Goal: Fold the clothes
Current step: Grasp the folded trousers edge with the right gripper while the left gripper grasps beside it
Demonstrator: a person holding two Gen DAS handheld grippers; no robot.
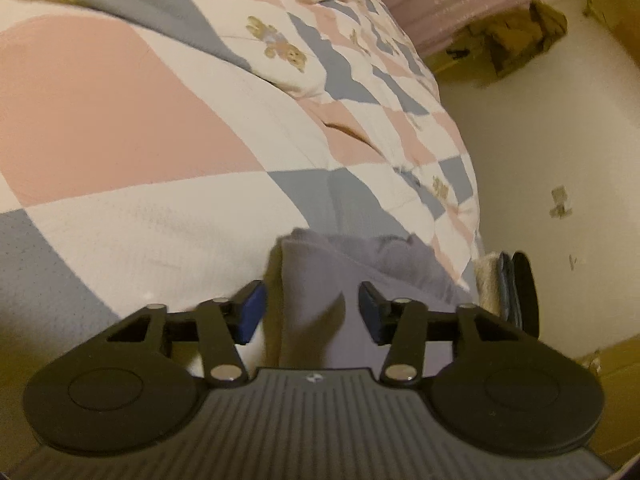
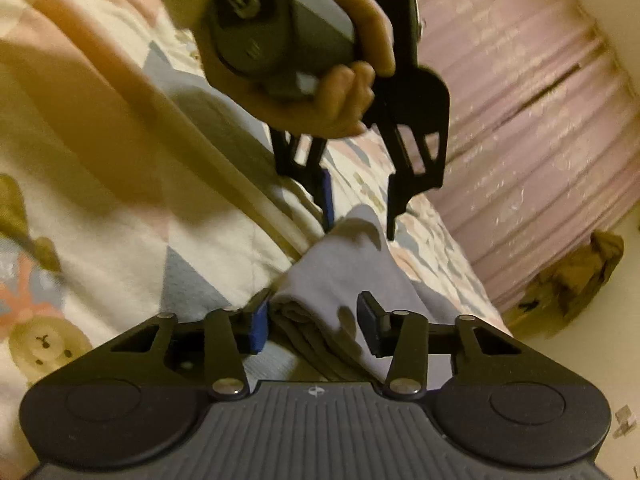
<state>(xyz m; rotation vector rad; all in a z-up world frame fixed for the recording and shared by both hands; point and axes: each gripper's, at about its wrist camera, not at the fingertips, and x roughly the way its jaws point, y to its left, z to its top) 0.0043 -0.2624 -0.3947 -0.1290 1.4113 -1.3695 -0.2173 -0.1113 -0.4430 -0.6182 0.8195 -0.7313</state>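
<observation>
Folded pale lilac soft cloth garment (image 2: 340, 276) lies in a layered, wedge-shaped stack on a quilted patchwork bedspread (image 1: 140, 140) of pink, grey-blue and cream squares with teddy bears. Left gripper (image 2: 358, 220) and right gripper (image 2: 316, 320), black plastic with blue pads, straddle it, jaws apart.

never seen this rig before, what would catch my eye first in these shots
The lilac garment, folded on the bed, sits between both open grippers: the right gripper at its near end, the left gripper over its far tip. Under it spreads a quilt of pink, grey and white checks with teddy bears. A pink curtain hangs behind.
</observation>
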